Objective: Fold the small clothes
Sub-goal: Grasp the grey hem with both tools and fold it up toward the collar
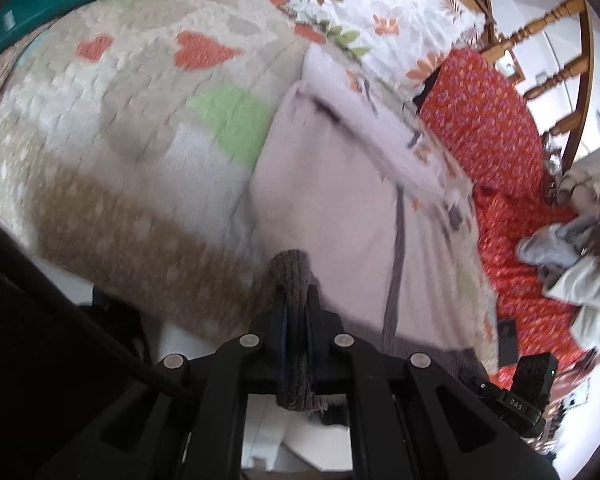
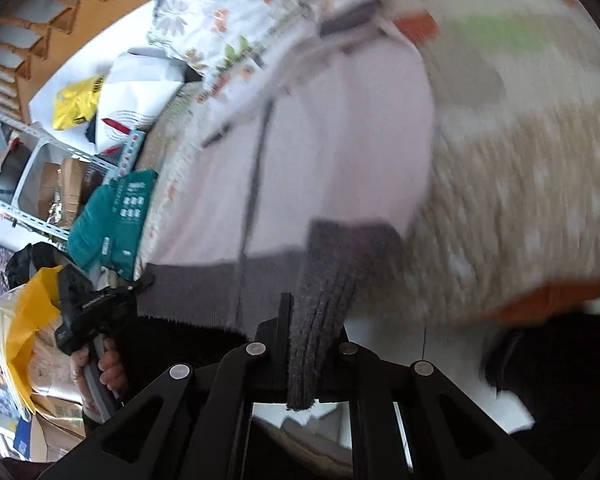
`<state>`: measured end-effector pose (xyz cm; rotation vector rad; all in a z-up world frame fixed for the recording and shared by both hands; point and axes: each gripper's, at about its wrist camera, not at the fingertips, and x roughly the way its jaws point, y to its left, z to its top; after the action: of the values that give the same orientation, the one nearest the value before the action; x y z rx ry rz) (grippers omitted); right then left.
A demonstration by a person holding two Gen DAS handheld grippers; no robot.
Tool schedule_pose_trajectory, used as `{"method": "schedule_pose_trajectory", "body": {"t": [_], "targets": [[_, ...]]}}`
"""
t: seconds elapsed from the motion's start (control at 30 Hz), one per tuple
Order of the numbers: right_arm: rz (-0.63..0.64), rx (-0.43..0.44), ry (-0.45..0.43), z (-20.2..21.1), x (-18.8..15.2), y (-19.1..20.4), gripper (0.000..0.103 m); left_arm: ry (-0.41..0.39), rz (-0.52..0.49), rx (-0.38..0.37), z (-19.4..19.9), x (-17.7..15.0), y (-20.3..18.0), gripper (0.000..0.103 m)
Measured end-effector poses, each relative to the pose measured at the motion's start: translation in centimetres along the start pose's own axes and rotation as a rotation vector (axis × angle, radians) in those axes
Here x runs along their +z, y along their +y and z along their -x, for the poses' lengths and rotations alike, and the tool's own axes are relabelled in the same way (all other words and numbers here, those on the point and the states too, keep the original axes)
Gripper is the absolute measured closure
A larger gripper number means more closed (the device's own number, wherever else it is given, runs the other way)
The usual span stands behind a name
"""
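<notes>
Pale lilac garment (image 1: pixel 332 208) spread on a patterned bed quilt (image 1: pixel 112 128), long axis running from the near hem toward the far end, where the collar or folded top (image 1: pixel 364 128) lies bunched toward the floral pillow (image 1: pixel 380 4). Dark grey ribbed hem band (image 2: pixel 204 296) along the near edge, a thin dark seam or zip line (image 1: pixel 396 256) running up the middle from hem to far end. Soft, slightly creased fabric, small orange and grey marks near the folded top; blurred in both views, so finer detail unreadable.

Left tool (image 1: pixel 296 320) clamped on the grey ribbed hem, a roll of that band pinched upright between its closed jaws, at the garment's near left corner. Right tool (image 2: pixel 320 320) likewise closed on a thick fold of the same grey band, at the near right corner beside the quilt's beige patch. Seen from the right wrist, left hand (image 2: pixel 104 364) wrapped round the handle of the left tool, far left of the frame.

Red patterned cloth (image 1: pixel 488 132) just right of the garment in the left wrist view, with a heap of pale clothes (image 1: pixel 572 256) on it and a wooden chair (image 1: pixel 548 28) beyond. Green package (image 2: pixel 116 220) and yellow bag (image 2: pixel 76 100) to the left in the right wrist view.
</notes>
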<state>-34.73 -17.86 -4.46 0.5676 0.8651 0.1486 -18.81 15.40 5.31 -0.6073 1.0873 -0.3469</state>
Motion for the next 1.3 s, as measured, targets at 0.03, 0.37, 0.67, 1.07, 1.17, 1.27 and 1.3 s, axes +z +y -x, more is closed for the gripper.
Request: {"method": "schedule_pose_trajectory", "body": {"t": [0.03,0.37,0.67,1.07,1.17,1.27,1.3], "targets": [[0.027,-0.005,-0.015,0.4,1.2,0.8,0.096,-0.015,-0.003,-0.006,-0.1,1.4,-0.4,0.096],[0.123,-0.068,-0.193,-0.4,17.8,5.1,0.096,-0.098,0.022,0.024,-7.6,16.8,-4.1,0.096],[0.076,-0.174,-0.140,-8.4,29.0,2.7,0.095,-0.067,0.037,0.076,-16.1,23.6,-4.6,0.095],[-0.169,0.030,-0.215,-11.3,35.5,-5.9,0.064,-0.221,0.200,0.048,-16.9,27.6,-3.3,0.039],[-0.206,-0.005,-0.262,-10.1,35.9,-6.8,0.050,-0.194,0.143,0.079,-17.1,27.4,-4.0,0.039],[-0.209,-0.042,-0.297,-8.2,36.2,-7.0,0.050,-0.208,0.060,0.106,-16.8,26.8,-5.2,0.039],[-0.197,-0.058,-0.301,-7.7,36.3,-6.9,0.050,-0.214,0.031,0.121,-16.6,26.5,-5.5,0.039]]}}
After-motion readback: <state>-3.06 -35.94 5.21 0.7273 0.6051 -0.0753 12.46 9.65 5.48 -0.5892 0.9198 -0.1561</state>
